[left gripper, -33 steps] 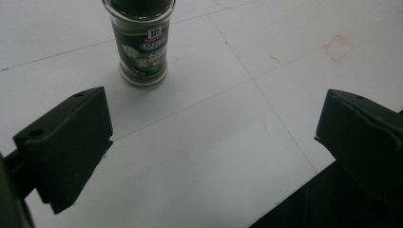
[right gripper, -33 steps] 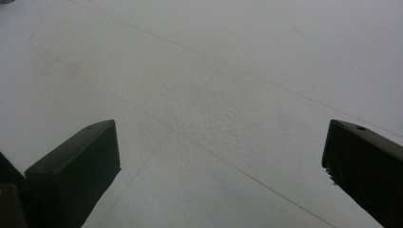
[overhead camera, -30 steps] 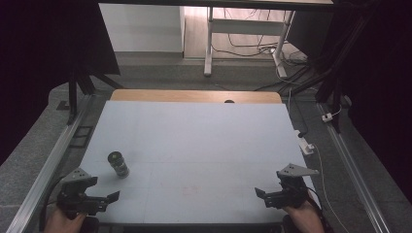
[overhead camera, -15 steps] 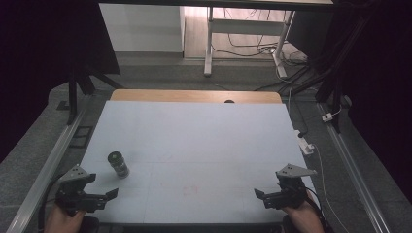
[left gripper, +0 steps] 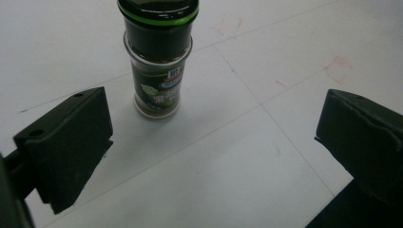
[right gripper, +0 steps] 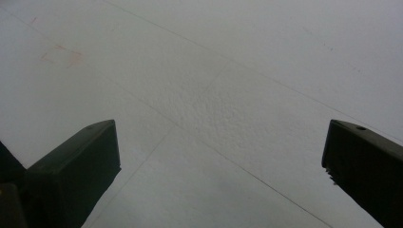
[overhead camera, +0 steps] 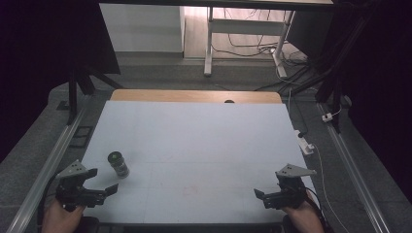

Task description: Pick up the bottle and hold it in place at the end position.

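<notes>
— Spice jar (left gripper: 160, 57): where does it stand?
— Upright on the white table (overhead camera: 204, 145), near its left front corner, long axis vertical, green-rimmed cap up. The left gripper view shows its label facing the camera; the high view shows just the dark cap.
— Tools?
— Left tool (overhead camera: 104, 182) spread wide just short of the jar, grasping nothing. Right tool (overhead camera: 260, 196) released too, over bare table.

A pale grey-white table top (overhead camera: 194, 145) carries faint ruled lines and a few reddish marks (overhead camera: 192, 190), with a wooden strip (overhead camera: 194, 95) along its far edge. Metal rails (overhead camera: 53, 160) run along both sides of the table over a grey floor, and a white power strip (overhead camera: 305, 144) with its cable lies just off the right edge. Beyond the table stand the white legs of a desk (overhead camera: 209, 43), with dark cables (overhead camera: 252, 51) tangled on the floor beneath it.
</notes>
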A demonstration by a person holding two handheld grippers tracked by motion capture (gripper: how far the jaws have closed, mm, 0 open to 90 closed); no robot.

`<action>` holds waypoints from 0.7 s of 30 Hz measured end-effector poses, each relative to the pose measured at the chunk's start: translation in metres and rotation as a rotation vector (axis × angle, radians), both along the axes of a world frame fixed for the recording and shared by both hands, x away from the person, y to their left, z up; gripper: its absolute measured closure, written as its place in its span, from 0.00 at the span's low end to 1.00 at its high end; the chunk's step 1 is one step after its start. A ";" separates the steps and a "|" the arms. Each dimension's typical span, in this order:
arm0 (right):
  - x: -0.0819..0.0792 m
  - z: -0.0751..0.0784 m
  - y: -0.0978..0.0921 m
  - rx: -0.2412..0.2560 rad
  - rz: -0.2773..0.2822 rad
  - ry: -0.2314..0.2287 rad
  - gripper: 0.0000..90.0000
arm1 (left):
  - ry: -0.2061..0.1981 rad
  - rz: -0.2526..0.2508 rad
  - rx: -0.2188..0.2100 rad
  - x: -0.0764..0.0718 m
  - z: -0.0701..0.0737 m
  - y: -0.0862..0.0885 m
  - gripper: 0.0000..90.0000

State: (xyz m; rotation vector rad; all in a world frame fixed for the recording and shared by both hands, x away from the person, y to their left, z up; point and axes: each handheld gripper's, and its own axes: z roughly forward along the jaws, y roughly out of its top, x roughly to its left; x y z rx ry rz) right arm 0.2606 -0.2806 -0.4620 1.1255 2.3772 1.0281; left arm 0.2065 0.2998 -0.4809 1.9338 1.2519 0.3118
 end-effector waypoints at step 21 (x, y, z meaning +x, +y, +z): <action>0.000 -0.001 0.002 -0.012 0.008 0.008 0.00 | -0.005 0.040 0.089 0.035 -0.010 -0.010 0.00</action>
